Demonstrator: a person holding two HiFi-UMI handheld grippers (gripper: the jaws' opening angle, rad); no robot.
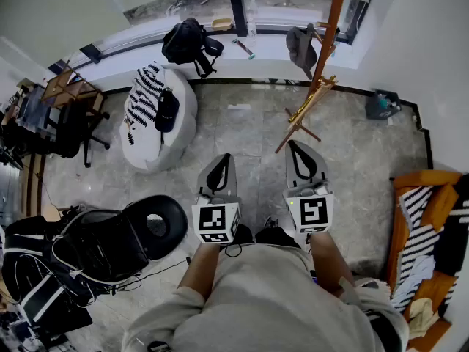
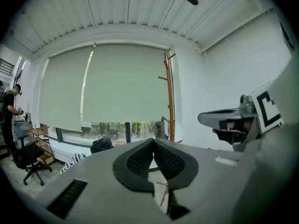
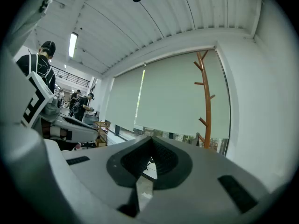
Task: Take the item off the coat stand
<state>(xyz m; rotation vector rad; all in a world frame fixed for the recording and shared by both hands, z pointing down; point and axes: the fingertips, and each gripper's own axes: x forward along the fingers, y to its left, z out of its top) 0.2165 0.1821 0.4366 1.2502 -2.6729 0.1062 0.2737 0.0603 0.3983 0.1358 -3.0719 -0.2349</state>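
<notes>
The orange wooden coat stand [image 1: 326, 39] rises at the far right by the window, its legs spread on the tiled floor. A dark grey item [image 1: 300, 46] hangs from a low peg on its left side. In the left gripper view the coat stand [image 2: 170, 97] is ahead, with the grey item [image 2: 160, 129] beside it. The right gripper view shows the coat stand [image 3: 207, 101] to the right. My left gripper [image 1: 223, 160] and right gripper [image 1: 294, 147] are held side by side in front of the person, well short of the stand. Both are shut, with nothing between the jaws.
A white pouf [image 1: 183, 119] with a striped cloth and a black bag stands at the left. A black backpack [image 1: 189, 41] sits on the windowsill. A black seat [image 1: 157, 222] and bags lie near left. An orange sofa [image 1: 429, 182] is at the right. A teal bin [image 1: 381, 105] stands by the wall.
</notes>
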